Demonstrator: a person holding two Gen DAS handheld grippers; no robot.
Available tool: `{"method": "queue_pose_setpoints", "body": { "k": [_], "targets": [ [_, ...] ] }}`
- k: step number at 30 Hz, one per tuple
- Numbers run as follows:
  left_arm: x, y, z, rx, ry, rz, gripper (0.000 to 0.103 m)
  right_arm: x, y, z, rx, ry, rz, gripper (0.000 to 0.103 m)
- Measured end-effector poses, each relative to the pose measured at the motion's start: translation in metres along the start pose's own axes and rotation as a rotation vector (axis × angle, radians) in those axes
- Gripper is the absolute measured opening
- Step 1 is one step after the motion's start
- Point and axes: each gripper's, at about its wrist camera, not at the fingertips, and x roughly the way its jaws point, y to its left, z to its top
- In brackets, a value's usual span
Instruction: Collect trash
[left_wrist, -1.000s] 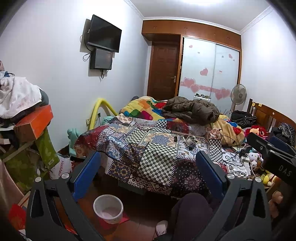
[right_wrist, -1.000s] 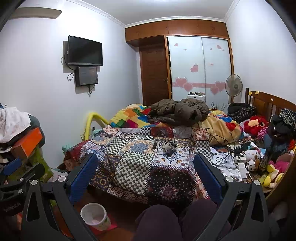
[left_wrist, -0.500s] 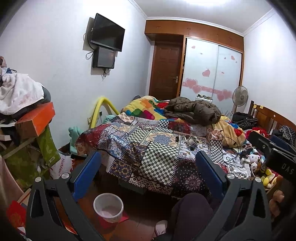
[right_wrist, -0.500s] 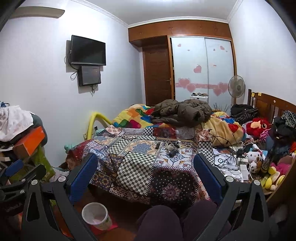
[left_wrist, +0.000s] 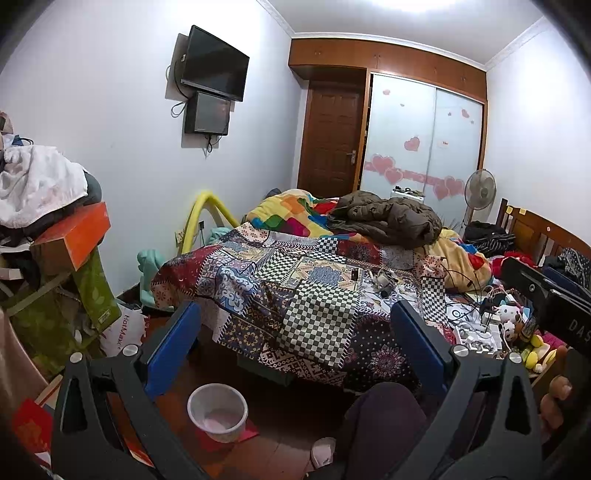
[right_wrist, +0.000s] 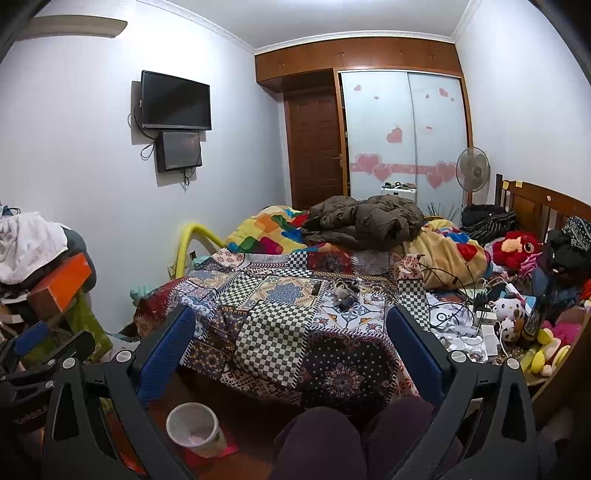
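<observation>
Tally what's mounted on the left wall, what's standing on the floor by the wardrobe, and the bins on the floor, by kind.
Wall screens: 2 (television, smaller screen)
Standing fan: 1
White bin: 1
Total: 4

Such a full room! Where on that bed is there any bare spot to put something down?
The patchwork quilt is bare at the near end, from the checkered patch toward the left edge. A small clutter pile sits mid-bed; the brown jacket fills the far end, and cables and chargers with plush toys crowd the right.
</observation>
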Motion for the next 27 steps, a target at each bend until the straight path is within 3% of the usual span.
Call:
{"method": "queue_pose_setpoints", "body": {
  "k": [27],
  "targets": [
    [0.0072, -0.0043, 0.0074, 0.023, 0.006, -0.005, 0.103, 0.0072, -0.0045, -0.0023, 0.019, 0.023, -0.005, 0.103]
  ]
}}
